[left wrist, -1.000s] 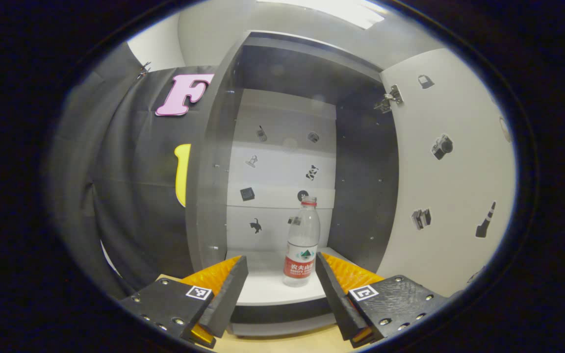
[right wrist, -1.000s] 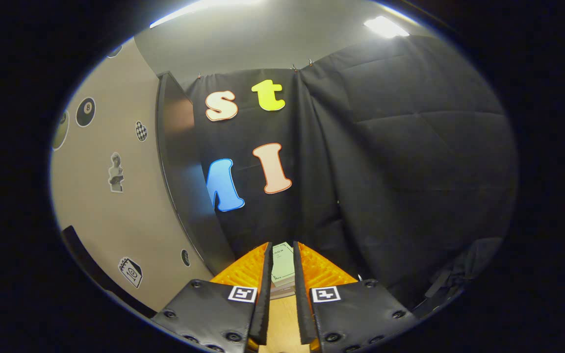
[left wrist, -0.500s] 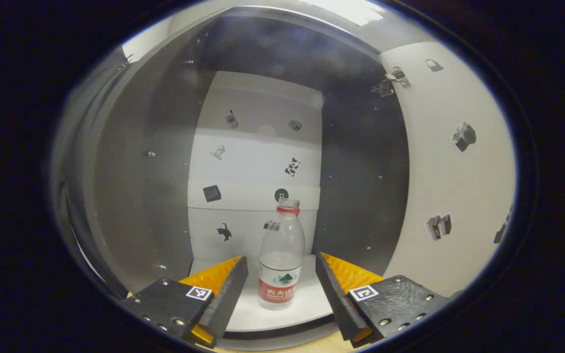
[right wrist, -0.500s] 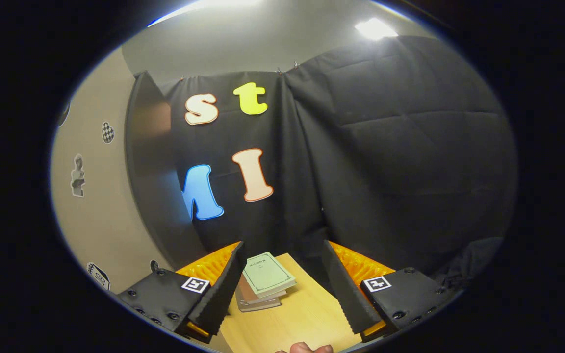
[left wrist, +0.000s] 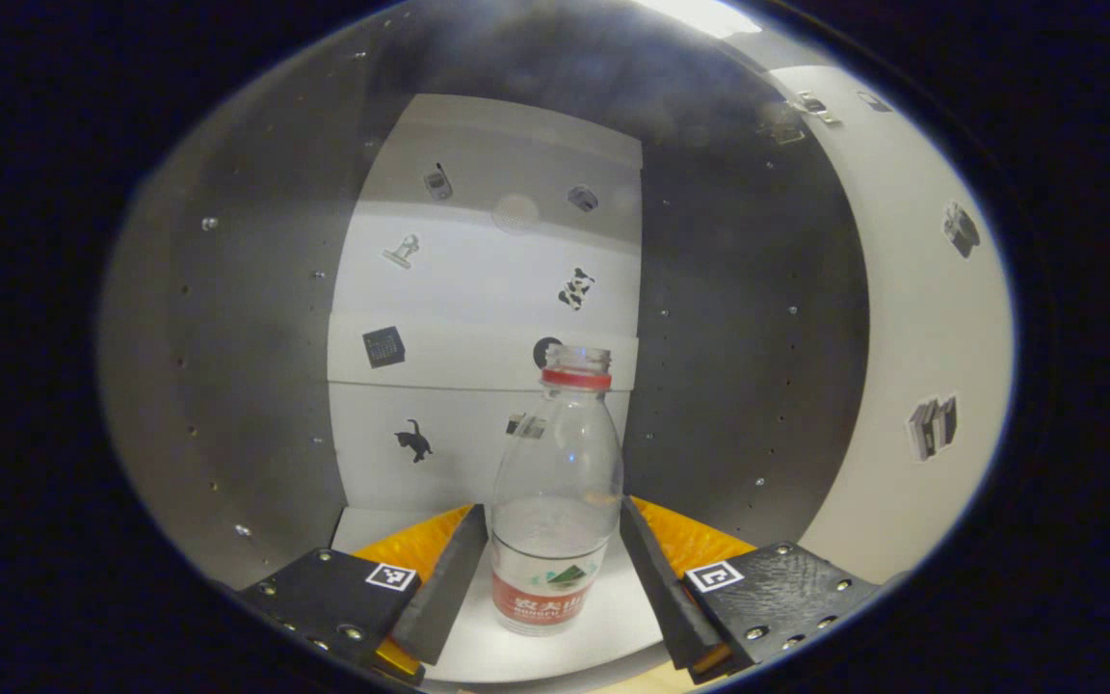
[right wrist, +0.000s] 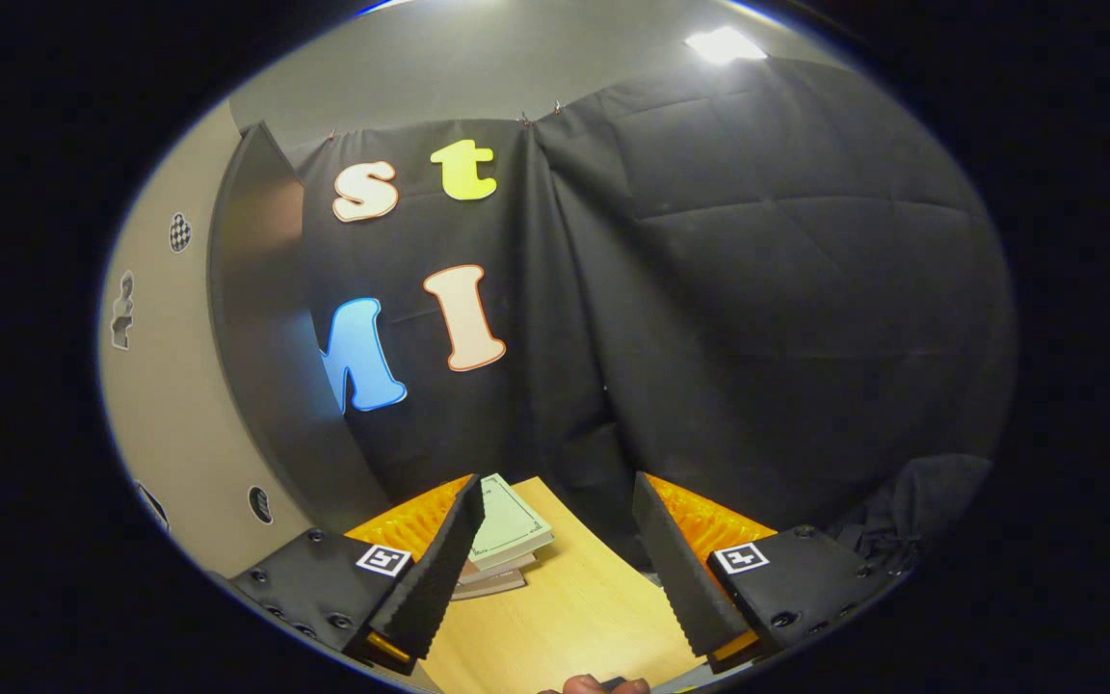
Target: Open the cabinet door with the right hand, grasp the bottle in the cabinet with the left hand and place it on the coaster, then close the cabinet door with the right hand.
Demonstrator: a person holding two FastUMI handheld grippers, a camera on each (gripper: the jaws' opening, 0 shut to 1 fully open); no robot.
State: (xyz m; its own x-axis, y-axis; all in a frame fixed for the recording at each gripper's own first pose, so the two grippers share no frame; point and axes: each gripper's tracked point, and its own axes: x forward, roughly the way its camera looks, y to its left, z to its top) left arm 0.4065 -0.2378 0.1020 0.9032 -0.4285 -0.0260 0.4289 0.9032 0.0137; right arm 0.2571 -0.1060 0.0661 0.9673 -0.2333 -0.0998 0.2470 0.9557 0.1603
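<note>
the cabinet (left wrist: 256, 318) is standing open in the left gripper view, its dark side walls curving round a pale back panel dotted with small stickers (left wrist: 383, 345), and its white floor (left wrist: 463, 646) is showing under the fingers. the cabinet door (left wrist: 911, 318) is swung out at the right of that view, its pale inner face carrying more stickers and a hinge near the top. in the right gripper view the same door (right wrist: 170, 405) is sitting at the left edge, with its dark edge facing the black cloth wall (right wrist: 757, 318).

a light wooden table (right wrist: 565, 617) is lying below the cloth in the right gripper view, and a small stack of books (right wrist: 502, 535) is resting on it near the cloth, partly hidden behind one finger.

the left gripper (left wrist: 553, 569) is reaching into the cabinet with its jaws spread, one finger on each side of the bottle (left wrist: 555, 501). the bottle is standing upright on the cabinet floor between them (clear plastic, red ring at the neck, red label low down, and no cap that i can make out). the fingers are flanking its lower body very closely, but i cannot tell whether either one is touching it.

the right gripper (right wrist: 555, 559) is hanging over the table with its jaws spread wide and nothing between them. a bit of a hand (right wrist: 594, 685) is peeking in at the bottom edge of that view.
</note>
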